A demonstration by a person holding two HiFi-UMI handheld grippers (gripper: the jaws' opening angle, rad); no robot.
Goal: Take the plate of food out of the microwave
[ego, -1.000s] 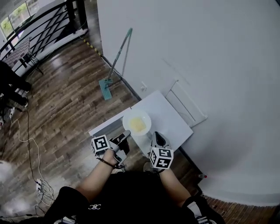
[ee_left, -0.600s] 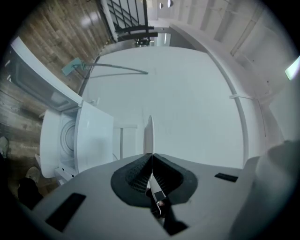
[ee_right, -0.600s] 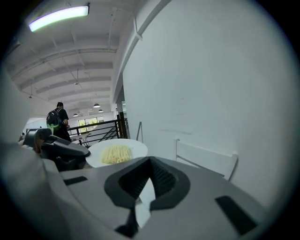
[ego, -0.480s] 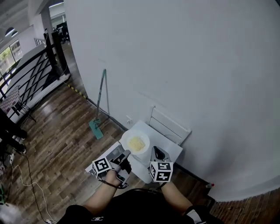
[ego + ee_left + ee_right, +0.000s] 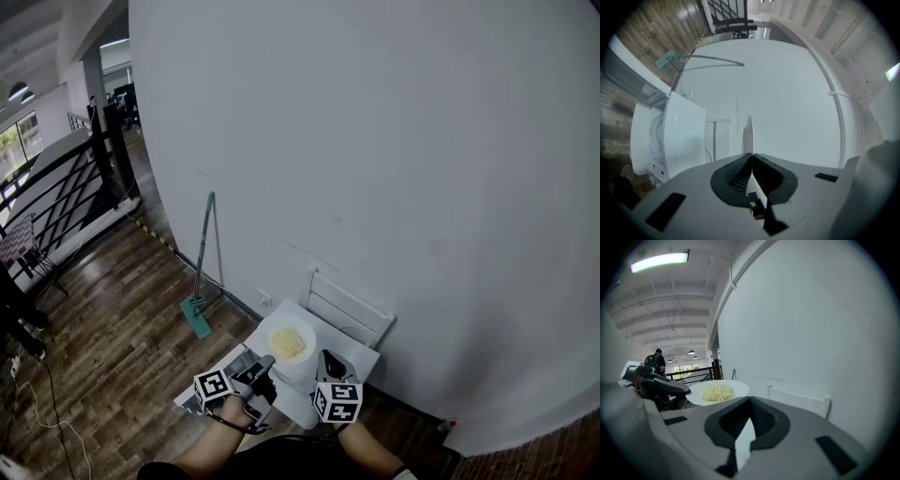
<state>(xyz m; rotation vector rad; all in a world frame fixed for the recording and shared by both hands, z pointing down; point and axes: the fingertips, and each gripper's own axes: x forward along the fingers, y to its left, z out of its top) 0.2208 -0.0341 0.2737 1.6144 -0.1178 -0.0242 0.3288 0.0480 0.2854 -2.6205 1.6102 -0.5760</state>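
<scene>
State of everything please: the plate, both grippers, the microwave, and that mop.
Plate: held in the air outside the microwave, carrying noodles.
Left gripper: jaws shut on the plate's rim.
Right gripper: jaws together, nothing between them.
Microwave: door open.
Mop: leaning against the wall.

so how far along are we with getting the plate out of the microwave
Done: the plate of noodles is clear of the microwave, whose door stands open. In hand: the left tool and right tool each grip its rim, holding it roughly level in the air. Left: setting it down; nothing shows where yet.
</scene>
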